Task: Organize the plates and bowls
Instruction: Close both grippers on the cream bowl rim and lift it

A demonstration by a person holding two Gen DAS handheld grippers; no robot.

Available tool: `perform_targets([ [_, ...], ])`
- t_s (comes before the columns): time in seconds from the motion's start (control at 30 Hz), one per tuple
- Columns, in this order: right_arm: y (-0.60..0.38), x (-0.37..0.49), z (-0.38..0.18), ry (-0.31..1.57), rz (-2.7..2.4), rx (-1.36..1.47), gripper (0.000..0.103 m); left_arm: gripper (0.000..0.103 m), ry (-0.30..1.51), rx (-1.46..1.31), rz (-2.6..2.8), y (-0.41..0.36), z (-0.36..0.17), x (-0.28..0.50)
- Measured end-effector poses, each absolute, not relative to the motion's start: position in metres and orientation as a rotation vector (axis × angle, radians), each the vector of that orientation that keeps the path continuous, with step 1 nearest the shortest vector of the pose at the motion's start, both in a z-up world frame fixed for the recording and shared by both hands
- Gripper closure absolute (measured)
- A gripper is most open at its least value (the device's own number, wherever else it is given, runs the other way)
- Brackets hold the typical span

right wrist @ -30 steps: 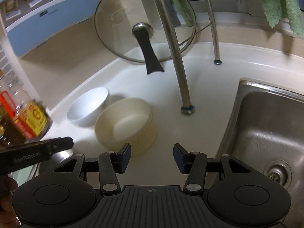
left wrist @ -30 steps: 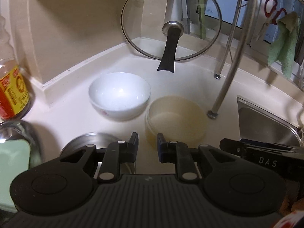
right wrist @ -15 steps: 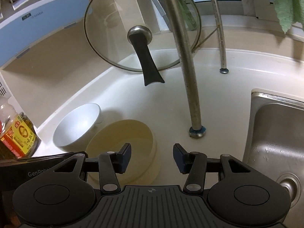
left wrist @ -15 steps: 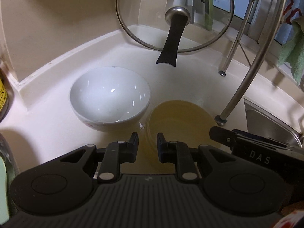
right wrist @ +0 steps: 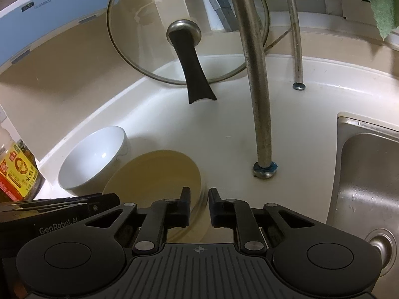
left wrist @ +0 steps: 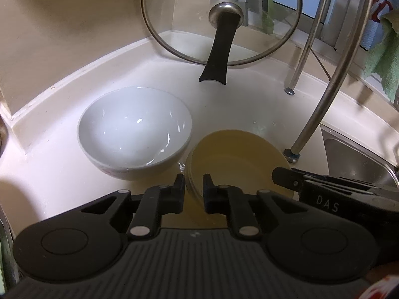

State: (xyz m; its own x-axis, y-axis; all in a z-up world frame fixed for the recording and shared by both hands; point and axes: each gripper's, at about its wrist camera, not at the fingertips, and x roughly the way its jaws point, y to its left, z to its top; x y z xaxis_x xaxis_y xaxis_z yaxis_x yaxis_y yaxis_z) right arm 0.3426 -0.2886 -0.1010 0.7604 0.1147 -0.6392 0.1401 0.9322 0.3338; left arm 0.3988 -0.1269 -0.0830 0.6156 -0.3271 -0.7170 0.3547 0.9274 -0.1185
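**Both grippers pinch the rim of the cream bowl**

The cream bowl [left wrist: 237,159] sits on the pale countertop [right wrist: 154,114] just in front of the foot of the curved steel post [right wrist: 264,168], with the white bowl [left wrist: 134,132] touching or nearly touching its far-left side. A glass lid [left wrist: 222,17] leans against the wall well behind the post, and the sink [right wrist: 369,174] lies on the post's other side.

The left gripper [left wrist: 194,186] has just been closing and now stands narrow, its jaws astride the bowl's near-left rim, one finger inside and one outside. The right gripper [right wrist: 199,204] has closed sharply from wide to narrow on the near-right rim in the same way. In both wrist views the pads appear to press the wall between them (the contact itself is partly hidden by the fingers).

As for handling, my judgement is that the cream bowl is rigid and moderately light, melamine or glazed ceramic by its look; I cannot tell which. The lines along its side suggest it may be more than one bowl nested, which would add weight and let the inner one shift. A smooth wall gives the pads little friction, so two grips on opposite sides of the rim are sensible. The white bowl looks glossy and ceramic, heavier and chip-prone, and droplets between the two hint at wet, slippery surfaces.
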Motion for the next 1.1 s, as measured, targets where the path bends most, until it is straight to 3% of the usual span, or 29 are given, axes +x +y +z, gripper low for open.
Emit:
perform_targets([
  [0.6, -0.294, 0.332, -0.054, 0.633, 0.006, 0.386, 0.09, 0.091, 0.718, -0.02, -0.419, -0.117, -0.046, 0.385],
  [1.1, -0.26, 0.38, -0.027, 0.605, 0.141, 0.377, 0.09, 0.091, 0.628, -0.073, -0.313, -0.074, -0.013, 0.403],
])
